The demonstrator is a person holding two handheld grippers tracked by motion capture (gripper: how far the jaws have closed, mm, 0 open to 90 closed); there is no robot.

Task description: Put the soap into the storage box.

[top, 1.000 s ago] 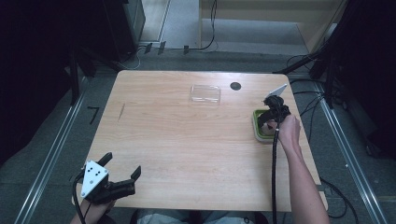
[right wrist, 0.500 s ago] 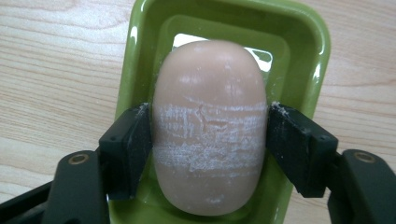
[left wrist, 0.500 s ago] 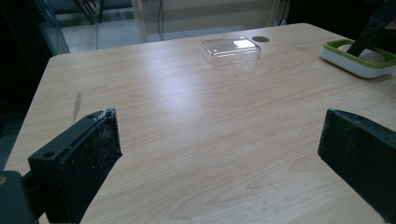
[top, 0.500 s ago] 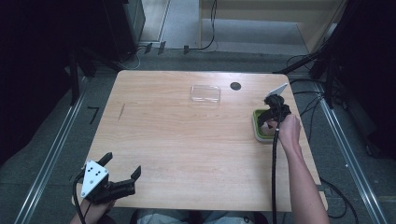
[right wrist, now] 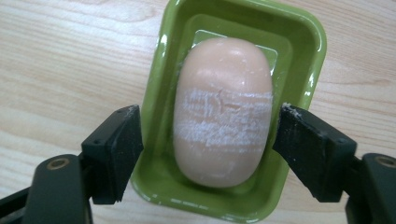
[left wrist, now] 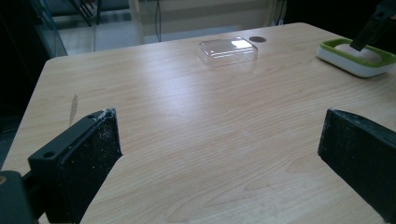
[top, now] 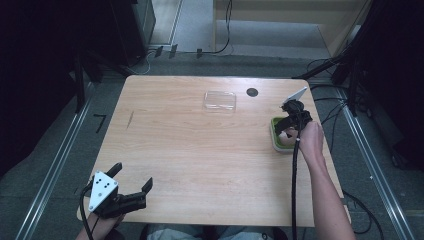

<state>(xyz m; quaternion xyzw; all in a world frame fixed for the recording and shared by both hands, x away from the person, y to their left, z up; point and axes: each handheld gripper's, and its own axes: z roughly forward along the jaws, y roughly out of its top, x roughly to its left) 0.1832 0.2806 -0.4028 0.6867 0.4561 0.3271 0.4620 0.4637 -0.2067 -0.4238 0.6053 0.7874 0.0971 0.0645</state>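
Laboratory-type recording room: bare wooden tabletop (top: 210, 160) on grey floor, metal floor rails (top: 55, 165) alongside, loose cables (top: 220, 40) beyond, dark equipment racks (top: 135, 25) behind.

In the high view my right gripper (top: 289, 131) hides most of the soap dish (top: 276, 136). The small dark disc (top: 252, 92) on the table (top: 200, 160) is too small to tell. My left gripper (left wrist: 219, 154) is cut by the picture's edge.
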